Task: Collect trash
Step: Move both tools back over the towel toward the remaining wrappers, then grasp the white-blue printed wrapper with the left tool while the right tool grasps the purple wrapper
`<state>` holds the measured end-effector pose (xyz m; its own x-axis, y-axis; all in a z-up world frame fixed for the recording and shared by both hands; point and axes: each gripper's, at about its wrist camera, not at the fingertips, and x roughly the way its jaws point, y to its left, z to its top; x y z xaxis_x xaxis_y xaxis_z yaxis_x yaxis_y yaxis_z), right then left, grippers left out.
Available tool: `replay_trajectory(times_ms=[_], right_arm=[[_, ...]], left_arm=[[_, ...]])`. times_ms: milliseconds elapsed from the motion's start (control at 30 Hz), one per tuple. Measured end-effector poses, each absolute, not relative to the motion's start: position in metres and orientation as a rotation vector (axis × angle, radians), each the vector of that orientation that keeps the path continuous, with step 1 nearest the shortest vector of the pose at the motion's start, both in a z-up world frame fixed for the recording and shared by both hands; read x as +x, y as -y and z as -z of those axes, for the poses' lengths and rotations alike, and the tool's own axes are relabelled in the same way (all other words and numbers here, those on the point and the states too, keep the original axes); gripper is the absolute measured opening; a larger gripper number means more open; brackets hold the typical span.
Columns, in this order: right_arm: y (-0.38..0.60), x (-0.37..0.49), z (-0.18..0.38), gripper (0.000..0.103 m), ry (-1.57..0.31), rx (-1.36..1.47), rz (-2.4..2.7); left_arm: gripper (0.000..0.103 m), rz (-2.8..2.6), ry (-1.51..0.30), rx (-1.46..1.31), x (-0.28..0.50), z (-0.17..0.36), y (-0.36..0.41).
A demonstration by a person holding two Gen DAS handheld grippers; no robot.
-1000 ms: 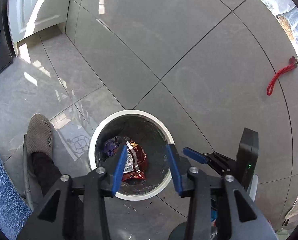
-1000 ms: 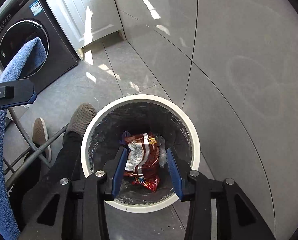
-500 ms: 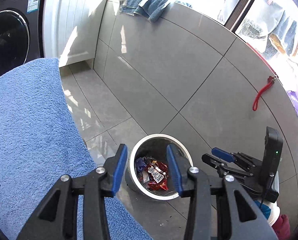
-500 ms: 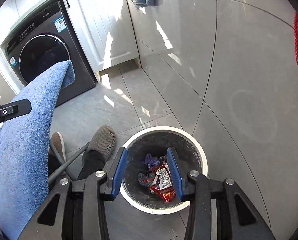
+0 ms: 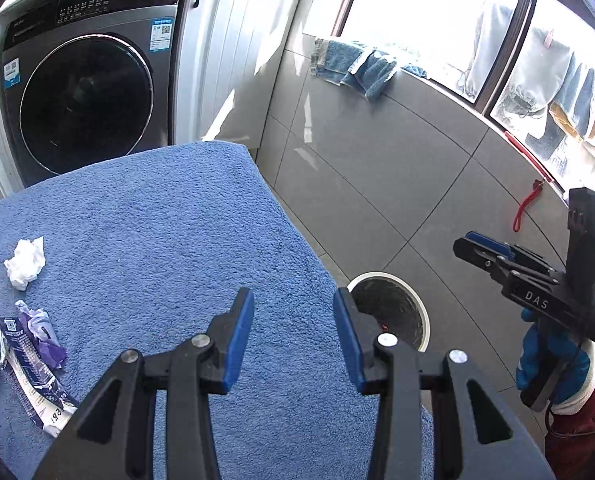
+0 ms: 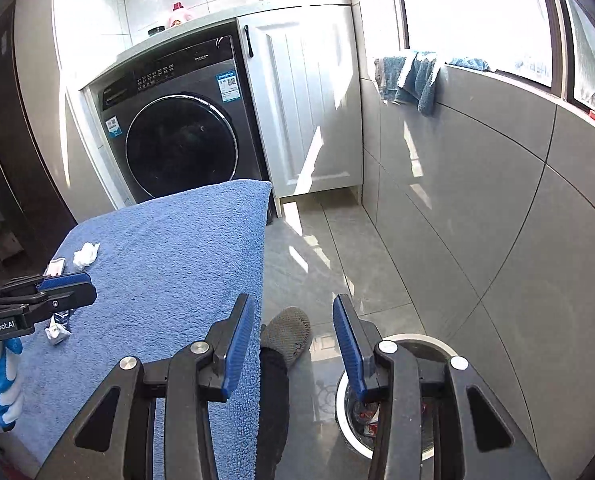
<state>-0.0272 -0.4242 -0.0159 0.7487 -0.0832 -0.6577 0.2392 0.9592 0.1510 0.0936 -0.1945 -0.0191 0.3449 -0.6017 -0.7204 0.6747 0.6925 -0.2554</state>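
A blue terry towel [image 5: 169, 240] is seen at centre left; a white-rimmed round bin [image 5: 389, 312], lower right, against grey tiles

- Both tools have risen from right over the bin [image 5: 389, 312] and tipped up toward the room.
- The left tool [image 5: 293, 334], earlier above the bin's mouth, now hangs over the blue-covered counter [image 5: 169, 232]; the bin sits beyond its right finger.
- The right tool [image 6: 293, 336] now frames floor and a slipper [image 6: 287, 330], with the bin [image 6: 347, 412] under its right finger.
- A tissue [image 5: 25, 256] and wrappers [image 5: 29, 364] have come into view.
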Motion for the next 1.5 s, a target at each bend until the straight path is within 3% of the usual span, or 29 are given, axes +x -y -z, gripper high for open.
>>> replay_trajectory(times_ms=[167,267,800,1233,1333,1500], right_arm=[[0.388,-0.017,-0.006,0.039,-0.675,0.188,0.138],[0.366,-0.014,-0.018,0.039,-0.655,0.166,0.117],[0.259,0.028,-0.04,0.041,-0.668,0.024,-0.035],[0.216,0.081,0.001,0.041,-0.773,-0.021,-0.16],[0.217,0.094,0.012,0.041,-0.795,-0.013,-0.179],[0.216,0.115,0.031,0.041,-0.827,-0.004,-0.222]], left_arm=[[0.04,0.738,-0.881,0.033,0.099,0.015,0.124],[0.049,0.681,-0.866,-0.016,0.102,0.013,0.084],[0.049,0.465,-0.904,-0.137,0.114,0.04,-0.078],[0.049,0.534,-1.064,-0.341,0.139,0.086,-0.075],[0.057,0.519,-1.095,-0.375,0.149,0.093,-0.065],[0.06,0.488,-1.131,-0.403,0.163,0.101,-0.049]])
